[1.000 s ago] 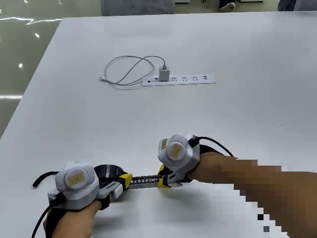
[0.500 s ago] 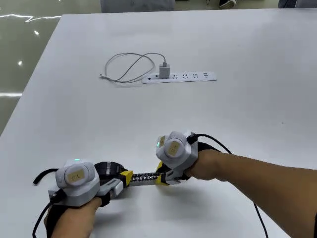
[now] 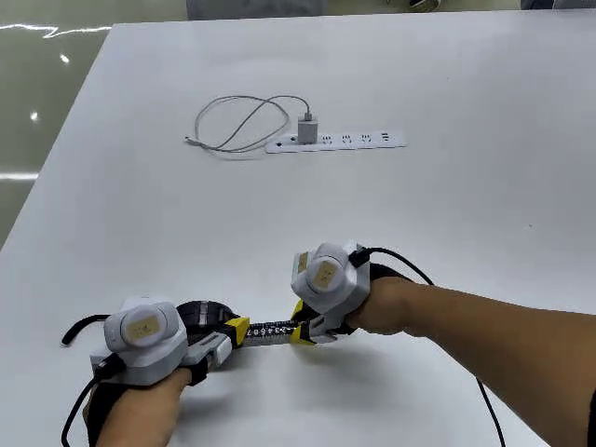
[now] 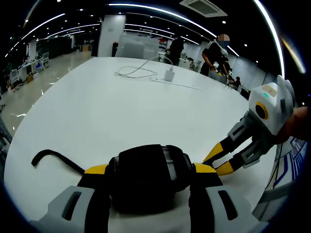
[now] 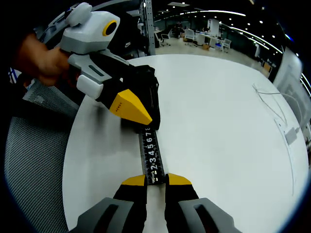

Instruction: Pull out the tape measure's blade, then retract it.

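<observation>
Two grips apply: left gripper [image 4: 150, 168] clamps the tape measure case [image 3: 203, 315]; right gripper [image 5: 155, 180] pinches the blade [image 5: 149, 150] tip. Draw straight right, low over the tabletop [image 3: 372, 214].

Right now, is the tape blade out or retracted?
Out, partly: a short numbered stretch of blade runs from the case, held in the left gripper, to the right gripper, shut on its tip.
</observation>
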The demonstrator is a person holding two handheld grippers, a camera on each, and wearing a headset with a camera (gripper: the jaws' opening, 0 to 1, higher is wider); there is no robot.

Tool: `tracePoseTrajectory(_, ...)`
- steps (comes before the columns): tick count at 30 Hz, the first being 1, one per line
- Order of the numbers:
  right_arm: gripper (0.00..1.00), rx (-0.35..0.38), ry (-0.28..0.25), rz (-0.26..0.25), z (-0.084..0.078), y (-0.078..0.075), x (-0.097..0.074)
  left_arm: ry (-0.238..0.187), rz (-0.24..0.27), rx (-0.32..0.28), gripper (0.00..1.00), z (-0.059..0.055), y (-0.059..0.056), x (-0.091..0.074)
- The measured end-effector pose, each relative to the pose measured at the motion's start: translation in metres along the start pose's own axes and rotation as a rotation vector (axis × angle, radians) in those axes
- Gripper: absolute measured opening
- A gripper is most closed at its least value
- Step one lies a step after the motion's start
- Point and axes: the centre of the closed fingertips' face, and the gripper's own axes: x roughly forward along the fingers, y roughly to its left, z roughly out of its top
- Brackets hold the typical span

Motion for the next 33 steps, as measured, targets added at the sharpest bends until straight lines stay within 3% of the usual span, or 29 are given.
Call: tracePoseTrajectory(33, 0.09, -0.021, -0.062, 0.017, 0.016, 0.003, 0.008, 0.002, -0.005, -0.009, 0.61, 0.000, 0.000, -0.001)
